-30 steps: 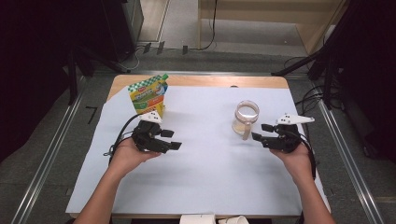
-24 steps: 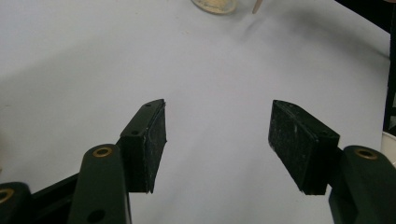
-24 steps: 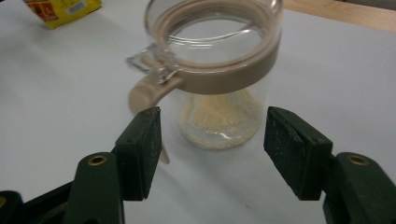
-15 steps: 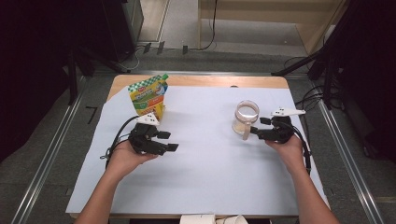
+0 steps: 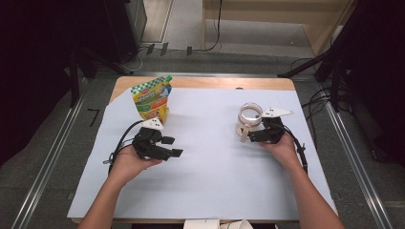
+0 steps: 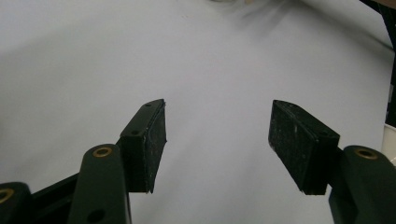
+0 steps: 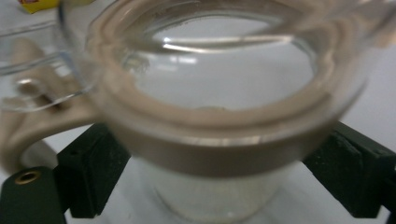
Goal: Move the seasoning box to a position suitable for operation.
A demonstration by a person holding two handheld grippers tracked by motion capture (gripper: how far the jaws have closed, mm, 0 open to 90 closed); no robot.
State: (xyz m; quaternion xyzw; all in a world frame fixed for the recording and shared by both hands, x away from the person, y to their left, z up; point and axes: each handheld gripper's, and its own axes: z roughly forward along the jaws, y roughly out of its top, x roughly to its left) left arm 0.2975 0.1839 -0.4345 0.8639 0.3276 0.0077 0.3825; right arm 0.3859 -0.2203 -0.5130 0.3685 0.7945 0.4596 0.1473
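Just one jar point(image 5: 249, 118), one pouch point(image 5: 151, 98).

A clear glass jar point(image 5: 249, 119) with a beige collar and beige handle is standing upright on the white surface point(image 5: 210, 181), mouth open upward. It is sitting right of centre, between the pads of my right tongs point(image 7: 224, 179).
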